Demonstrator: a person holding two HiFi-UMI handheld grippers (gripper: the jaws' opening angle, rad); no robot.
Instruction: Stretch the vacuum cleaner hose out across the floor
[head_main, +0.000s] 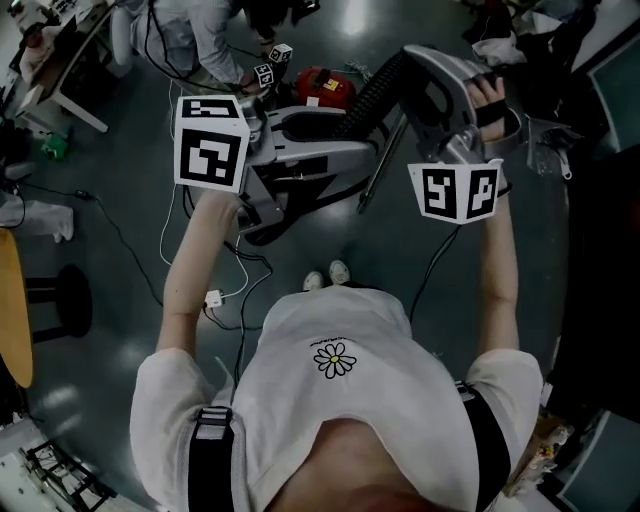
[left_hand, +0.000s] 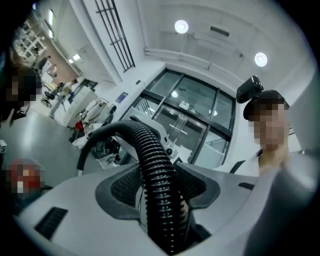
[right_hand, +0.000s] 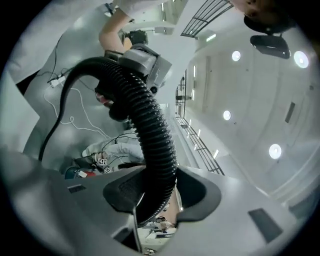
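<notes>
Holding the black ribbed hose (left_hand: 150, 150) in both tools: the left hand-held gripper (left_hand: 160, 187) is clamped narrow on it, the right hand-held gripper (right_hand: 165, 192) pinches a section further along, and the hose arches ahead of each, up off the floor (head_main: 120, 260). Judged step: hose lifted, stretch not yet made. Next move calls for drawing the 2 apart and lowering the span straight, without kinking.

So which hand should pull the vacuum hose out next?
Probably the right. Both jaws clamp the hose; the right gripper sits farther from the red vacuum cleaner, so the left gripper can anchor.
</notes>
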